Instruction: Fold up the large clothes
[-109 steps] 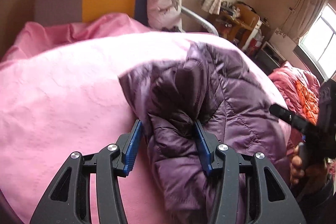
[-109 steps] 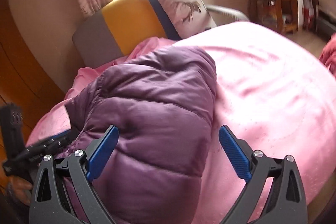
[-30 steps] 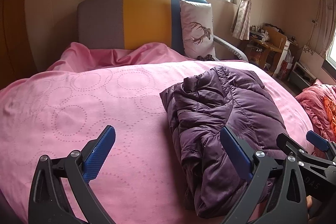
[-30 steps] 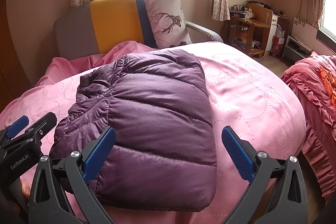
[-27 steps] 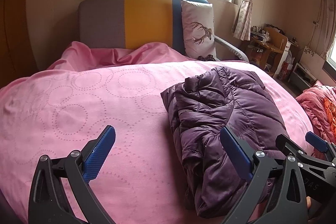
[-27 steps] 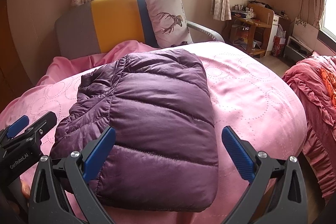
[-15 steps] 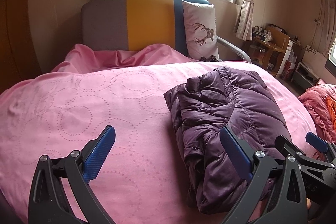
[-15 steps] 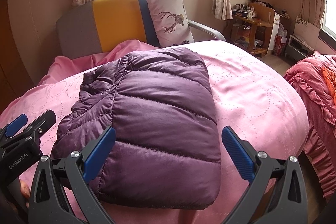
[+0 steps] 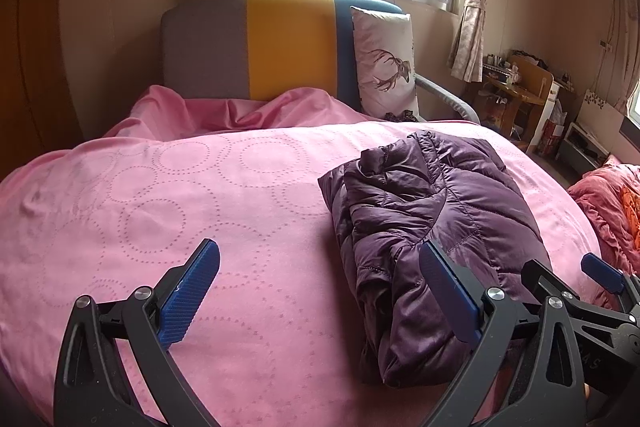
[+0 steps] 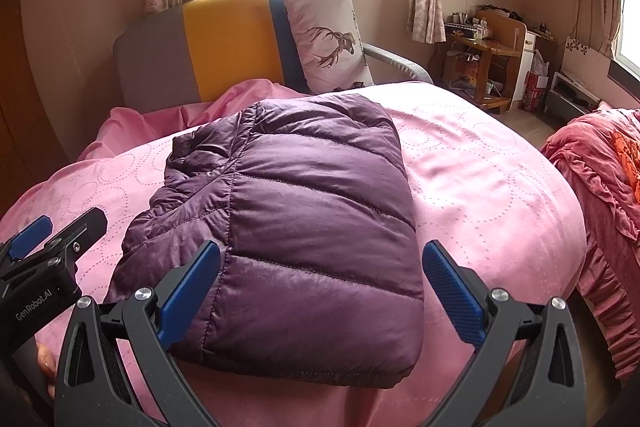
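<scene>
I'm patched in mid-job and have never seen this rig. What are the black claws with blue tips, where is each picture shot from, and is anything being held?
No robot here: a person holds a two-finger clamp tool in each hand, and each tool has a wide-angle camera looking forward along its fingers. One picture is from the left gripper, the other from the right gripper; the black claws with blue pads at the bottom of each are that tool's own fingers. Each view also catches the other tool at its edge. On the pink bed lies a purple jacket, folded into a compact bundle. Both grippers are open and hold nothing; they hover at the near side of the jacket. Behind are a headboard and a deer pillow.
</scene>
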The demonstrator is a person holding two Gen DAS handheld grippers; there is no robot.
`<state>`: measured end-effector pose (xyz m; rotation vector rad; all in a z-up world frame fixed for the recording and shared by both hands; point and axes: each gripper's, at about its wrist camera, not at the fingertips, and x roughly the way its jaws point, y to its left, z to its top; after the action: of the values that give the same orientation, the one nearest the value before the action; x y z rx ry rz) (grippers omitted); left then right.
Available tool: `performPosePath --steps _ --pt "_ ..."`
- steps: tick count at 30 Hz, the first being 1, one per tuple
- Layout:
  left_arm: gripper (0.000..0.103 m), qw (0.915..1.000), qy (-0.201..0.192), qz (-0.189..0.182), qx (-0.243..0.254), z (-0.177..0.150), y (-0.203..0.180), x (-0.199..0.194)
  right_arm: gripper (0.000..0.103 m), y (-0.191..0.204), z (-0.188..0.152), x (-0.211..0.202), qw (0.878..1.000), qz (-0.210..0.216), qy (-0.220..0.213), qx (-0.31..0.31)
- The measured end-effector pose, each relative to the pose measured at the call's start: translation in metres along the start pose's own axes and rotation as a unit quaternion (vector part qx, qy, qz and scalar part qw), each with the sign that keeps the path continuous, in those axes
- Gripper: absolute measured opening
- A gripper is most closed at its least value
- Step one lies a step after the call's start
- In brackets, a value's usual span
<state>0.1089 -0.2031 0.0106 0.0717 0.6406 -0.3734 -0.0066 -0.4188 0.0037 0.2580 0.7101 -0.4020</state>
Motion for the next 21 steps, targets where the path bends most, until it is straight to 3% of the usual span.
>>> performPosePath --steps 21 --pt "0.099 0.9994 -0.032 0.012 0.009 -0.012 0.007 -0.025 0.101 0.010 -0.015 -0.002 1.000 0.006 0.011 -0.007"
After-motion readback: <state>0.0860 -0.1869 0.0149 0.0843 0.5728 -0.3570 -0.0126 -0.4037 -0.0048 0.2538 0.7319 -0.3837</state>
